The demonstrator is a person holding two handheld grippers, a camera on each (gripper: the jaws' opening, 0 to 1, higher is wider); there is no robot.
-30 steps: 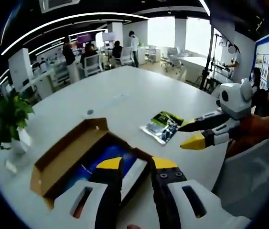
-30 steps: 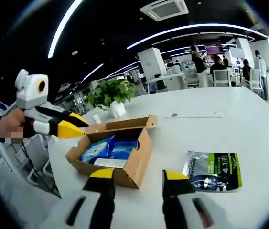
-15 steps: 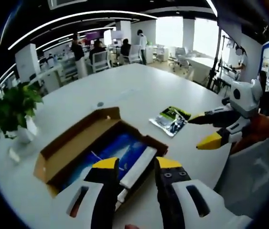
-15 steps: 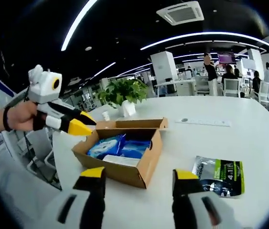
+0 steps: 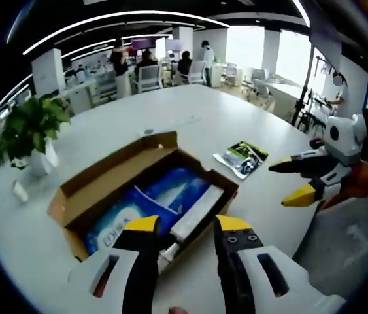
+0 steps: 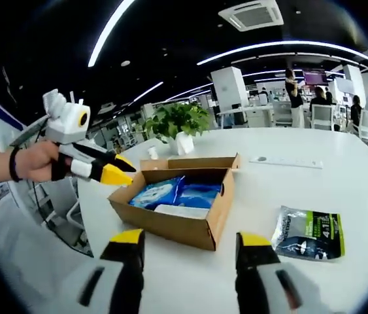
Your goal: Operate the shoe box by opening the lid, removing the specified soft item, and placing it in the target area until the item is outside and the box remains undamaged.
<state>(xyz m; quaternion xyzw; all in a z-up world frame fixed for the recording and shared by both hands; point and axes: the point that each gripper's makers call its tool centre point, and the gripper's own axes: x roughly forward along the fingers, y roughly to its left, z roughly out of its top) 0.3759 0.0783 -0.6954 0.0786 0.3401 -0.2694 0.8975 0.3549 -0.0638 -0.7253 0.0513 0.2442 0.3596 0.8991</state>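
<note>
on a white table [image 5: 190, 121] in an open office, the left gripper view shows the shoe box [image 5: 99, 190] lid-open with blue soft packs [image 5: 151, 203] inside, left gripper [image 5: 185, 229] spread above its near wall — the right gripper view shows right gripper [image 6: 190, 239] spread, a pouch [image 6: 309, 232] lying beside the box.

Shoe box [image 5: 108, 186]: lid folded back, blue soft packs [image 5: 154, 203] seen inside.
Left gripper [image 5: 185, 229]: jaws parted over box's near edge.
Green pouch [image 5: 242, 159]: laid on tabletop [image 5: 190, 121].
Right gripper [image 5: 295, 180]: jaws parted, held beside pouch.
</note>
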